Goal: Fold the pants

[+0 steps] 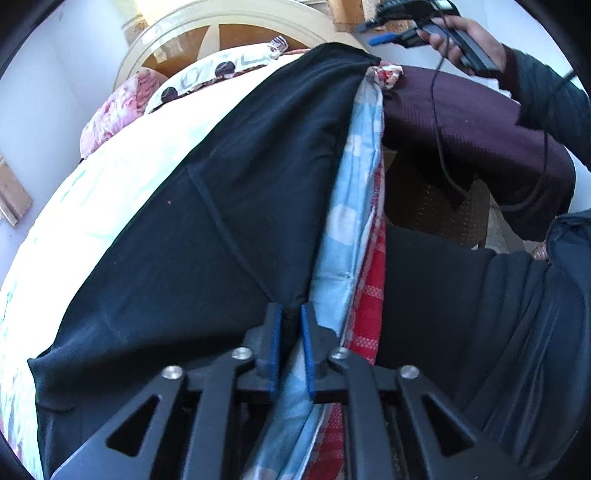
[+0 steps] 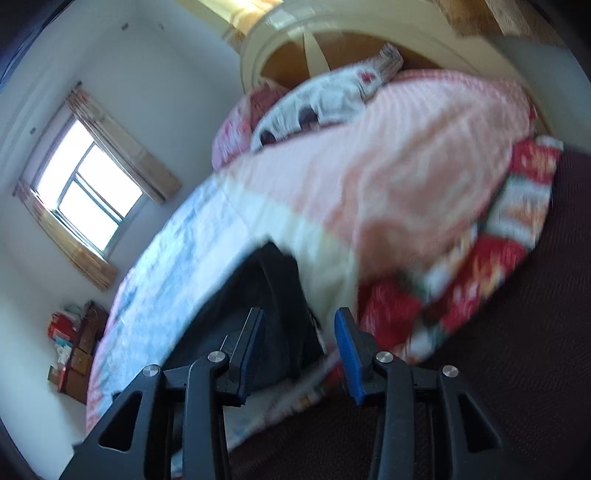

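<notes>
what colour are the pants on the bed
Black pants, clearest in the left wrist view.

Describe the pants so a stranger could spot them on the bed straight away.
Start at the bed with the arched cream headboard and its pale patterned cover. The pants lie spread flat along the cover's near edge, running away toward the pillows. They are the only plain black cloth on the cover; everything around them is light or printed.

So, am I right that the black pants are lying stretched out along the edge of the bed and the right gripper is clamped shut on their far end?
Not quite. The black pants do lie stretched out along the edge of the bed, but the right gripper is not clamped on them: the right wrist view shows its fingers apart with nothing pinched between them.
</notes>
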### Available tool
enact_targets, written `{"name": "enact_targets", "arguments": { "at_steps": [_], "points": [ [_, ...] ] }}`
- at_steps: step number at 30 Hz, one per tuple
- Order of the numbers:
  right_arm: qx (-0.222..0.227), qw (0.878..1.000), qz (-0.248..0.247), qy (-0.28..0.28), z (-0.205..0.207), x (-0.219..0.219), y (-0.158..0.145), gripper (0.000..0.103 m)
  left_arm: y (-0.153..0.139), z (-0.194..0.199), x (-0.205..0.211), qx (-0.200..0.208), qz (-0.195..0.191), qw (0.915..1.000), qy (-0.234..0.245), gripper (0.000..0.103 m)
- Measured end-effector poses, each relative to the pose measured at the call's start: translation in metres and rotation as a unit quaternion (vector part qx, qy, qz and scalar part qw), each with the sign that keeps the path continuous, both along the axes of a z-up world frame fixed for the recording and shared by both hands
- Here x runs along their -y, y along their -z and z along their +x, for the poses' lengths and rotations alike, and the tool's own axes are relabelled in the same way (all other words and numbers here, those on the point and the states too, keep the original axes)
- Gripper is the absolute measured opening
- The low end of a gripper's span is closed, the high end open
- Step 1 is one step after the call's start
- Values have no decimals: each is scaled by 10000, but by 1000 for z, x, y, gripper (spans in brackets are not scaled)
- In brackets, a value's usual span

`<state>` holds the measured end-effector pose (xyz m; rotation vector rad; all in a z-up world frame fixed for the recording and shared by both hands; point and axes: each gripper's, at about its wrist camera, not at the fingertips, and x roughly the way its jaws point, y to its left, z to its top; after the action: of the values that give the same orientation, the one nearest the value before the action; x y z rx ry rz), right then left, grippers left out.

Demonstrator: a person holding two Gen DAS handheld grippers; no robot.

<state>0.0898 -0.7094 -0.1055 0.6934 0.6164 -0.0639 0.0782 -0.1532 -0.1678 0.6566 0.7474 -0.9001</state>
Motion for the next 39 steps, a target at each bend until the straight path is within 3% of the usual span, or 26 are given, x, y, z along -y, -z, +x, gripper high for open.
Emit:
{"name": "enact_targets", "arguments": {
  "at_steps": [4, 7, 11, 13, 16, 19, 21, 23, 25, 27, 30, 32, 37, 39],
  "points": [
    [-234, 9987, 97, -443, 41, 9, -14, 41, -11, 2, -10, 193, -381, 9987, -259, 66],
    [-697, 9938, 158, -856, 80, 7, -8, 41, -23, 11, -23, 214, -744, 9956, -522, 74],
    [-1259, 9817, 430, -1360, 114, -3, 14, 39, -27, 30, -39, 354, -762, 9917, -972, 80],
    [-1286, 9825, 240, -1323, 120, -7, 14, 20, -22, 42, -46, 310, -718, 9899, -1185, 80],
    [-811, 9865, 194, -1409, 117, -12, 1, 12, -13, 60, -56, 134, -686, 9862, -1501, 80],
    [-233, 9884, -44, -1497, 110, -23, -20, 11, -6, 68, -64, -81, -805, 9836, -1612, 80],
    [-376, 9892, -397, -1359, 114, -27, -21, 12, -1, 70, -64, -136, -777, 9833, -1639, 80],
    [-958, 9876, -473, -1147, 129, -20, -2, 16, 1, 68, -61, -102, -716, 9841, -1624, 80],
    [-1346, 9857, -367, -942, 135, -8, 17, 34, 2, 67, -58, -69, -670, 9845, -1621, 81],
    [-1147, 9896, -278, -828, 126, -2, 13, 37, 0, 63, -58, -36, -652, 9848, -1610, 81],
    [-963, 9914, -657, -587, 108, -6, -6, 41, 0, 61, -59, 59, -493, 9851, -1647, 91],
    [-898, 9918, -783, -455, 95, -7, -11, 42, 2, 60, -61, 85, -397, 9849, -1686, 92],
    [-1259, 9875, -789, -524, 76, -16, 9, 42, 6, 62, -80, -20, -700, 9803, -1845, 95],
    [-1076, 9893, -905, -401, 67, -20, 7, 43, 9, 61, -88, -25, -887, 9788, -1848, 95]
  ]
}}
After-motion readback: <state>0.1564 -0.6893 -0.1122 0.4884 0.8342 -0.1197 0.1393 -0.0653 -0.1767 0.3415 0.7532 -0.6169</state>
